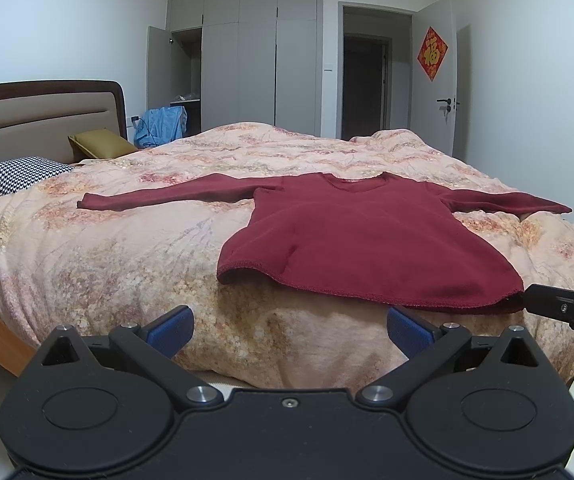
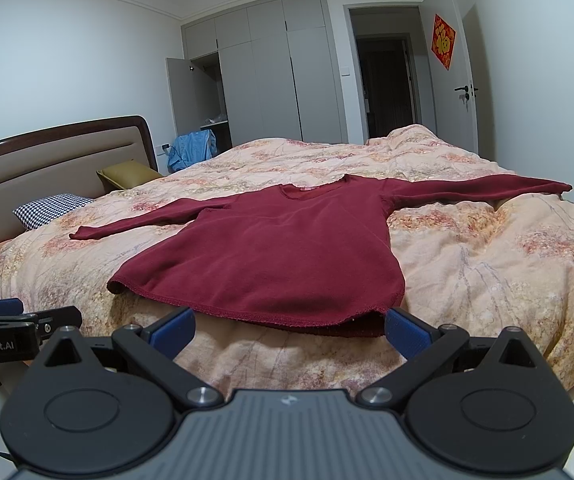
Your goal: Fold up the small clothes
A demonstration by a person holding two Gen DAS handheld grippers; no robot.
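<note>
A dark red long-sleeved top [image 1: 351, 236] lies flat on the bed with both sleeves spread out and the hem toward me; it also shows in the right wrist view [image 2: 287, 256]. My left gripper [image 1: 289, 330] is open and empty, held just short of the hem's left part. My right gripper [image 2: 289, 328] is open and empty, close to the hem; its right finger [image 2: 407, 330] is at the hem's right corner. The right gripper shows at the right edge of the left wrist view [image 1: 563, 304]. The left gripper shows at the left edge of the right wrist view [image 2: 19, 320].
The bed has a peach floral quilt [image 1: 135, 264]. A checked pillow [image 1: 23, 174] and an olive cushion [image 1: 101, 142] lie by the headboard [image 1: 39, 116]. A grey wardrobe [image 1: 247, 56] with one open door, blue clothes [image 1: 161, 122] and an open doorway [image 1: 367, 80] stand behind.
</note>
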